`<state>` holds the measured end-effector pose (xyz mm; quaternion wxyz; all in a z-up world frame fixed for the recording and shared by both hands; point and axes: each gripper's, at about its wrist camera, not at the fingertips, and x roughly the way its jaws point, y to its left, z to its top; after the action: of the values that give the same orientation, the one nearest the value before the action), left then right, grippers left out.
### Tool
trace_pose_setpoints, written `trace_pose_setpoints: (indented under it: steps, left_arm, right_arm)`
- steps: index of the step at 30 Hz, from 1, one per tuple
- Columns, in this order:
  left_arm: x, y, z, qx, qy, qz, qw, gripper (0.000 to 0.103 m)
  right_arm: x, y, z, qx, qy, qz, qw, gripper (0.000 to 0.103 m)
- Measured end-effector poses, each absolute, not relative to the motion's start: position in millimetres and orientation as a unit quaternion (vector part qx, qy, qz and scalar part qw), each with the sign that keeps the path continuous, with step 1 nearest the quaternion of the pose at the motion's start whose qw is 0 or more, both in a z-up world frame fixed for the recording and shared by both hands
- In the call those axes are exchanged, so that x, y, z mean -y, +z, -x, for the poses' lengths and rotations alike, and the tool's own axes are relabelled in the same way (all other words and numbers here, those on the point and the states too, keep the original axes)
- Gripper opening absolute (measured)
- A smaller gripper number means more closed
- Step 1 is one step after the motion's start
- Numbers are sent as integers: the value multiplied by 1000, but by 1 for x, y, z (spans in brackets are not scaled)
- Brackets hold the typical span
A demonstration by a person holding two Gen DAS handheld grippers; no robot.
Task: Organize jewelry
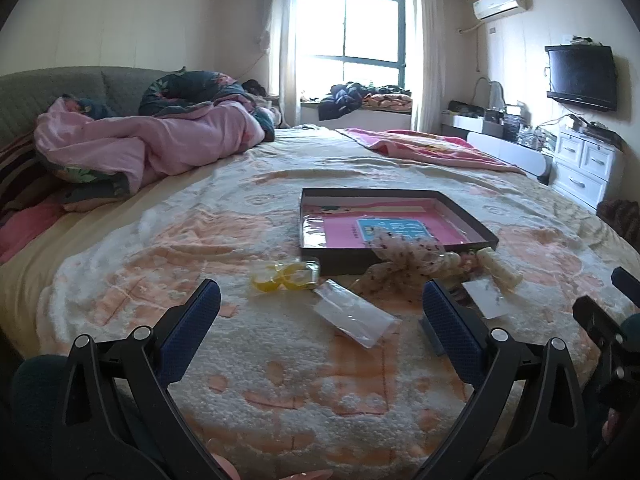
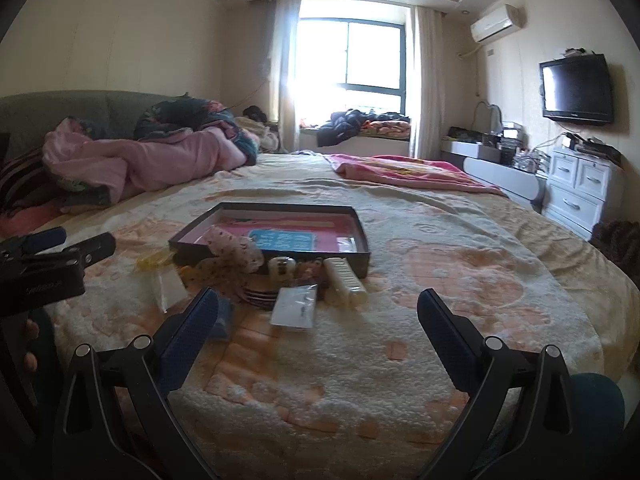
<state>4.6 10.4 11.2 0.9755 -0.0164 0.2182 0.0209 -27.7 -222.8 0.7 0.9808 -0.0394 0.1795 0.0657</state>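
Observation:
A shallow dark box (image 1: pixel 316 222) (image 2: pixel 362 240) with a pink lining lies on the bed. In front of it sit a yellow hair clip (image 1: pixel 282 276), a clear plastic packet (image 1: pixel 354 312), a dotted fabric bow (image 1: pixel 404 258) (image 2: pixel 234 250), a cream comb-like clip (image 1: pixel 500 270) (image 2: pixel 345 282) and a white earring card (image 2: pixel 295 306) (image 1: pixel 486 298). My left gripper (image 1: pixel 320 300) is open just short of the clear packet. My right gripper (image 2: pixel 318 308) is open too, with the earring card lying between and beyond its fingers. Neither one holds anything.
The items lie on a fluffy cream and peach bedspread (image 2: pixel 360 380). A pink quilt (image 1: pixel 160 144) is heaped at the far left and a pink blanket (image 2: pixel 404 174) lies further back. White drawers (image 2: pixel 580 188) and a wall television (image 2: pixel 576 88) stand to the right.

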Motion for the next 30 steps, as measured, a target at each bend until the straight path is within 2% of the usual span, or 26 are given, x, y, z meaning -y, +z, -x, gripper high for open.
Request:
trace_pose_setpoints:
  steps: [13, 30]
  left_arm:
    - [-32, 5, -18, -231, 59, 28, 971, 93]
    - [-69, -13, -67, -316, 81, 65, 943, 93]
  right_arm:
    - [189, -10, 14, -204, 148, 73, 965, 97]
    - [149, -27, -34, -262, 197, 92, 940, 97]
